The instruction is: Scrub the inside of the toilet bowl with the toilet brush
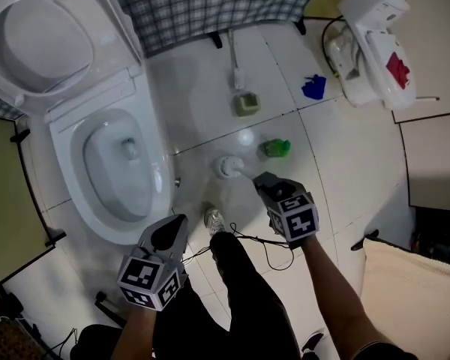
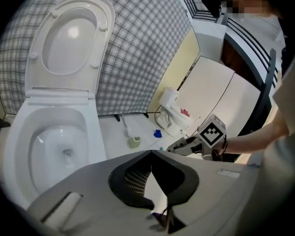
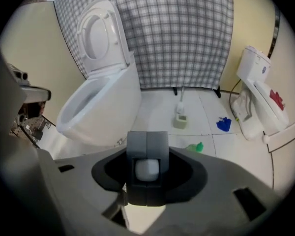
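Checking jaws first: I read the right gripper (image 1: 262,180) as jaws apart, pointing steeply down, with a white round thing (image 1: 229,167) framed between them. Head view puts that thing on the floor tiles just past the tip, and I see no grip on it. Left gripper (image 1: 174,227) has jaws together, tips meeting, nothing held, near the bowl (image 1: 157,171) front rim. Lid (image 1: 41,32) up. Brush (image 1: 240,77) stands in its holder (image 1: 246,104) by the plaid wall, well apart from both grippers.
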`<action>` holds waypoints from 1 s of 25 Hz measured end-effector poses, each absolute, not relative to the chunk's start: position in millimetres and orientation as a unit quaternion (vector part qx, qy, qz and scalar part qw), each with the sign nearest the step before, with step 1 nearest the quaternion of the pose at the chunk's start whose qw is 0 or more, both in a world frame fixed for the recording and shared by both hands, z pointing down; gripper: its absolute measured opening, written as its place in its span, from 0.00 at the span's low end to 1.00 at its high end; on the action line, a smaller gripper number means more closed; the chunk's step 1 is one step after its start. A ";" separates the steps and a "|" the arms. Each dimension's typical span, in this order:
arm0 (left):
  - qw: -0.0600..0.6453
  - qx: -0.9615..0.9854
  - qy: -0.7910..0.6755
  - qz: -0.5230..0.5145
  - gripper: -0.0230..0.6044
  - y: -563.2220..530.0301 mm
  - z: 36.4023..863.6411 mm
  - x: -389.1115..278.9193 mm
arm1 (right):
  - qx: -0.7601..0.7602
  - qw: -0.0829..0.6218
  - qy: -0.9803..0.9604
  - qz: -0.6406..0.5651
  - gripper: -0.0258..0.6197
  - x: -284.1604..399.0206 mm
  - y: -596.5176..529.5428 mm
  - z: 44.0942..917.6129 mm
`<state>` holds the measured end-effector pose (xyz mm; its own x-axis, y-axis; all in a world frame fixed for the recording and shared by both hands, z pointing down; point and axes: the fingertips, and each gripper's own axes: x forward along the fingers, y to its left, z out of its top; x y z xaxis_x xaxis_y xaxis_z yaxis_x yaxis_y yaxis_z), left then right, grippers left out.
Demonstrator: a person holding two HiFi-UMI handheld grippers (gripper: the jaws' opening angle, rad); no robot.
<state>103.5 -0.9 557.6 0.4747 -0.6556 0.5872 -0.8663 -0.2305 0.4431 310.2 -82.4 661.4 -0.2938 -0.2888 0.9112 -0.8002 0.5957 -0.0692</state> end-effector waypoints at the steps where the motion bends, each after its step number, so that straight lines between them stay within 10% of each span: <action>1: 0.378 0.771 -0.492 0.142 0.02 0.0 561.1 104.9 | 0.358 0.481 -0.754 0.268 0.34 308.4 -82.6 673.1; 25: 0.378 0.744 -0.535 0.132 0.02 -10.2 585.4 62.9 | 0.353 0.533 -0.721 0.266 0.35 250.6 -114.9 800.7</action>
<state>62.9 -10.2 585.4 0.3922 -0.6963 0.6011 -0.8960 -0.1414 0.4209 250.6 -114.9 800.7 -0.1822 -0.2255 0.9571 -0.7928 0.6094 -0.0073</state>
